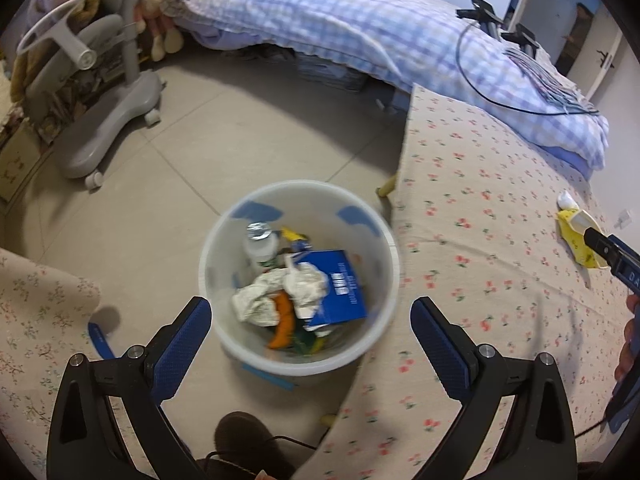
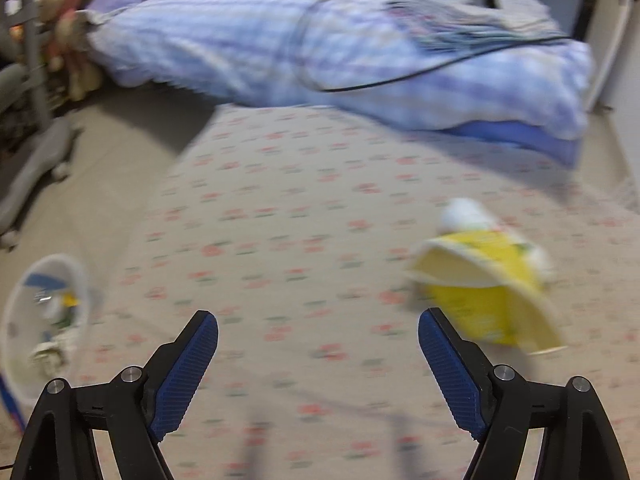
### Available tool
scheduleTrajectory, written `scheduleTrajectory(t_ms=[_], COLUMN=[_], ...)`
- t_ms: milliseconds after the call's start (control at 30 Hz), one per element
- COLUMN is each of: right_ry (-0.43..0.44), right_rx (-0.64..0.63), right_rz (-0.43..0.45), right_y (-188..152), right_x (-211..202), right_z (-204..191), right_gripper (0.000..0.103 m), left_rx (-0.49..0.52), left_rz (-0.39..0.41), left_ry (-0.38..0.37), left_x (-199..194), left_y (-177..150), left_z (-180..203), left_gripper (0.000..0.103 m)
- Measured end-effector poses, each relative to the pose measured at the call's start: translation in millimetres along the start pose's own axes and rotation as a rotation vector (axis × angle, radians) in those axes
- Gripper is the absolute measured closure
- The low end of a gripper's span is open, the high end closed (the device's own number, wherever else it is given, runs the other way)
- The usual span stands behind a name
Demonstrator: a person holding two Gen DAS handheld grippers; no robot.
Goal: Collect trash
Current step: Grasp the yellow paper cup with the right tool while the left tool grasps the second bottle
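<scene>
Hovering over the round translucent white plastic bin (image 1: 298, 276) at the centre of the left wrist view, your left gripper (image 1: 310, 322) had its blue ribbed pads spread wide with nothing between them. That bin stood on the grey tiled floor (image 1: 200, 152), just beside the edge of the beige flower-printed cloth surface (image 1: 480, 240) that filled the right of the frame. Inside it lay a blue printed cardboard box (image 1: 340, 284), crumpled white paper (image 1: 280, 292), an orange peel-like scrap (image 1: 282, 326) and a clear plastic bottle with a foil top (image 1: 260, 244).

Your right gripper (image 2: 318, 344) showed at the bottom of its own view with its jaws apart and nothing between the pads; the picture was blurred. Lower right of that frame, just beyond the right-hand pad, a crushed yellow paper cup with a white rim (image 2: 484, 300) lay on its side on the floral cloth, and a small white scrap (image 2: 464, 212) sat right behind it; I cannot tell whether pad and cup touched. In the left wrist view the same cup appeared at the right edge with the right gripper's dark tip overlapping it. The bin showed at the lower left of the right wrist frame, well apart from the cup.

A blue-and-white checked quilt (image 1: 360, 28) with a black cable (image 1: 500, 100) lying across it covered the upper part of both frames, and a grey wheeled stand (image 1: 116, 112) stood at the upper left.
</scene>
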State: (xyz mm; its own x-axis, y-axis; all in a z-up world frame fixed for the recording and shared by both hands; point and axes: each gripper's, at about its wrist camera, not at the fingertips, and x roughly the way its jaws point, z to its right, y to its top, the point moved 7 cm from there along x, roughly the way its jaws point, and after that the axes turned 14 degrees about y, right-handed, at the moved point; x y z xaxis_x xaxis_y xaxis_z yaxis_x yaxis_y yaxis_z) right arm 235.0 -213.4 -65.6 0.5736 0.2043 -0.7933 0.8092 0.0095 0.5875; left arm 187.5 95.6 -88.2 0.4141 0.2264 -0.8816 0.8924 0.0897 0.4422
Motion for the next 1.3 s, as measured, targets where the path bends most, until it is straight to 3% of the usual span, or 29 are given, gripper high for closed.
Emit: scheduleTrajectory(t_ms=[200, 433, 500, 600, 633, 667, 933, 1100, 1300], right_ry=[-0.133, -0.175, -0.186, -0.167, -0.151, -0.129, -0.059, -0.081, -0.09], right_rx=[0.063, 0.169, 0.187, 0.22, 0.236, 0.257, 0.285, 0.4, 0.544], right_rz=[-0.004, -0.036, -0.043, -0.067, -0.077, -0.088, -0.056, -0.029, -0.053], right_y=[1, -7, -10, -17, -21, -24, -28, -46, -84], right_x=[-7, 3, 8, 17, 20, 22, -20, -60, -80], right_z=[75, 130, 140, 151, 153, 156, 158, 197, 244], right_gripper=[0.017, 0.019, 0.025, 0.048, 0.063, 0.068, 0.07, 0.07, 0.07], left_rx=[0.04, 0.077, 0.085, 0.094, 0.097, 0.098, 0.143, 0.174, 0.207], left_rz=[-0.01, -0.031, -0.035, -0.041, -0.042, -0.042, -0.042, -0.053, -0.066], left_ry=[-0.022, -0.04, -0.05, -0.067, -0.074, -0.079, -0.114, -0.149, -0.185], left_x=[-1, 4, 4, 3, 2, 1, -6, -16, -22], left_y=[2, -2, -3, -4, -4, -5, -7, -7, -5], left_z=[33, 61, 68, 78, 83, 86, 135, 186, 264], left_gripper=[0.002, 0.002, 0.002, 0.002, 0.002, 0.002, 0.002, 0.002, 0.002])
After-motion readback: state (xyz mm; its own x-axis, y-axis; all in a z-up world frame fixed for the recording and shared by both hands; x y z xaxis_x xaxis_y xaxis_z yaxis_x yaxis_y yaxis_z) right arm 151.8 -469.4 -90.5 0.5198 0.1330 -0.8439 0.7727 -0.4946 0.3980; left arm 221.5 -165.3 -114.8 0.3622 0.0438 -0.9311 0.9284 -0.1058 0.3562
